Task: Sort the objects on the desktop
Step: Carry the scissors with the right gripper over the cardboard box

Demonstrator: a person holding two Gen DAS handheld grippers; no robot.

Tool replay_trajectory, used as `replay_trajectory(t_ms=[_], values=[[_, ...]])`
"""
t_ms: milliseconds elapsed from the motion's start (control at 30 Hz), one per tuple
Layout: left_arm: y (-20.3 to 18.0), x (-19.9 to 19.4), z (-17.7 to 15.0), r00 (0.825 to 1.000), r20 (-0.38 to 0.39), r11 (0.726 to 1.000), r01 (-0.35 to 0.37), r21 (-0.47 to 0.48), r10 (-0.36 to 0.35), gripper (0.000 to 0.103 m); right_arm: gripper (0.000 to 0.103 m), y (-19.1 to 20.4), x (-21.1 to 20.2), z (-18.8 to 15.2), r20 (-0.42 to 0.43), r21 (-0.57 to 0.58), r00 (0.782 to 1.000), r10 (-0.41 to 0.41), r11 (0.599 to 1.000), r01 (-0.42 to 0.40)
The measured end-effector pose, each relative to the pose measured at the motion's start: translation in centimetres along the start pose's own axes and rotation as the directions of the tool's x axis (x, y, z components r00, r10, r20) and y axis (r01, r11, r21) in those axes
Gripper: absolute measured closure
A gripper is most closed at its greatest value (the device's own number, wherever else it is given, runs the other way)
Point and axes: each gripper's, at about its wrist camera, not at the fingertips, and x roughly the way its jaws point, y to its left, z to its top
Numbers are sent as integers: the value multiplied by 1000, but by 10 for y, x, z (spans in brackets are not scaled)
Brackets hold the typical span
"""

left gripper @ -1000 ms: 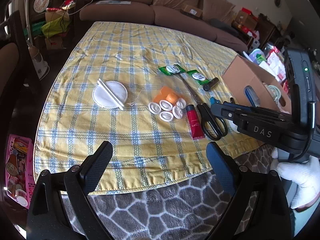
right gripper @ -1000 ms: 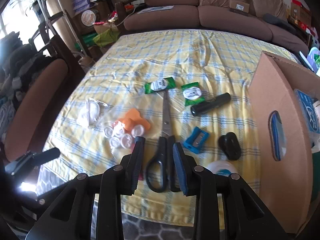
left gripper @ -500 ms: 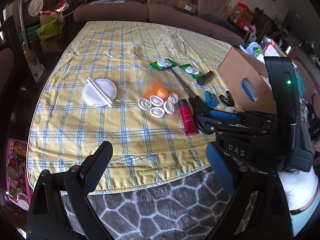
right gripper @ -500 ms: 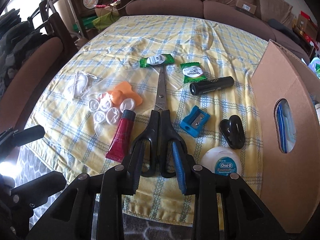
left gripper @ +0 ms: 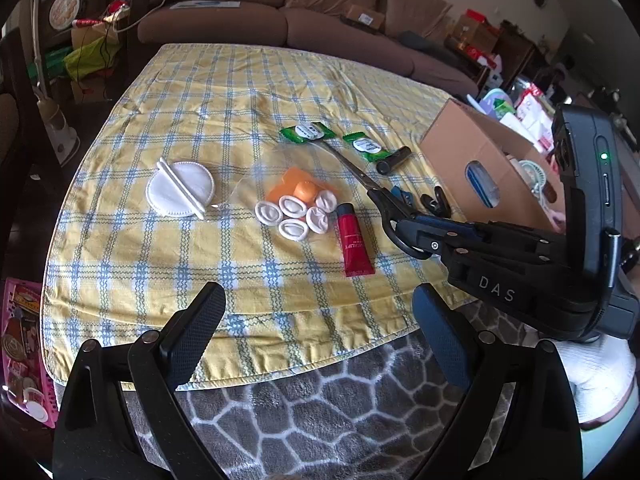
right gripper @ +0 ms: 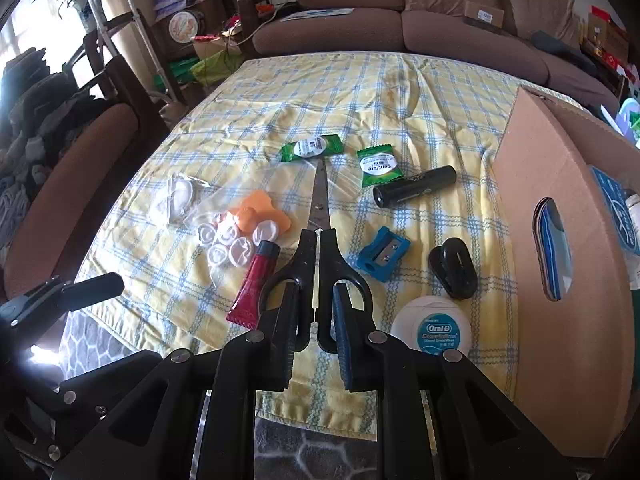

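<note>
Black-handled scissors (right gripper: 319, 200) lie on the yellow checked tablecloth (right gripper: 360, 88), blades pointing away from me. My right gripper (right gripper: 316, 304) has a finger in each handle loop. Its jaws are closing, with the inner bars of both loops between the pads, and the pads press on them. In the left wrist view the right gripper (left gripper: 416, 232) reaches in from the right onto the scissors (left gripper: 352, 168). My left gripper (left gripper: 318, 320) hangs open over the table's front edge with nothing between its fingers.
A cardboard box (right gripper: 560, 160) stands at the right. Around the scissors lie a red tube (right gripper: 256, 284), blue sharpener (right gripper: 384, 254), black clip (right gripper: 454, 268), floss case (right gripper: 436, 330), black cylinder (right gripper: 416, 186), two green packets (right gripper: 312, 147), bagged white caps (right gripper: 236, 236) and cotton pads (left gripper: 180, 190).
My right gripper has come forward and down onto the scissors' handles, and its jaws have narrowed onto them. The left gripper has stayed open and barely moved.
</note>
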Motion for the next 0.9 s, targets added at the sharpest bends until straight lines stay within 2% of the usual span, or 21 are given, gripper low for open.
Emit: replay_trajectory(t_ms=[267, 400, 533, 633, 733, 800, 900], values=[[12, -5, 5, 990, 18, 984, 138, -112, -137, 9, 87, 1, -39, 5, 77, -19, 997, -18, 1000, 20], [21, -12, 13, 970, 45, 954, 241, -180, -237, 9, 87, -3, -58, 7, 111, -8, 994, -10, 1000, 11], [20, -16, 35, 953, 55, 930, 302, -210, -297, 9, 87, 6, -75, 3, 128, -39, 992, 0, 999, 5], [21, -8, 51, 929, 65, 883, 367, -292, -364, 9, 87, 17, -88, -3, 142, -70, 990, 15, 998, -5], [19, 10, 60, 887, 49, 809, 440, -389, -459, 17, 87, 26, -96, -9, 145, -94, 989, 36, 995, -22], [18, 23, 60, 877, 26, 781, 440, -443, -480, 22, 87, 31, -100, -12, 149, -105, 988, 46, 994, -30], [17, 38, 55, 858, -1, 747, 446, -492, -513, 38, 87, 33, -104, -15, 151, -110, 987, 60, 993, -43]])
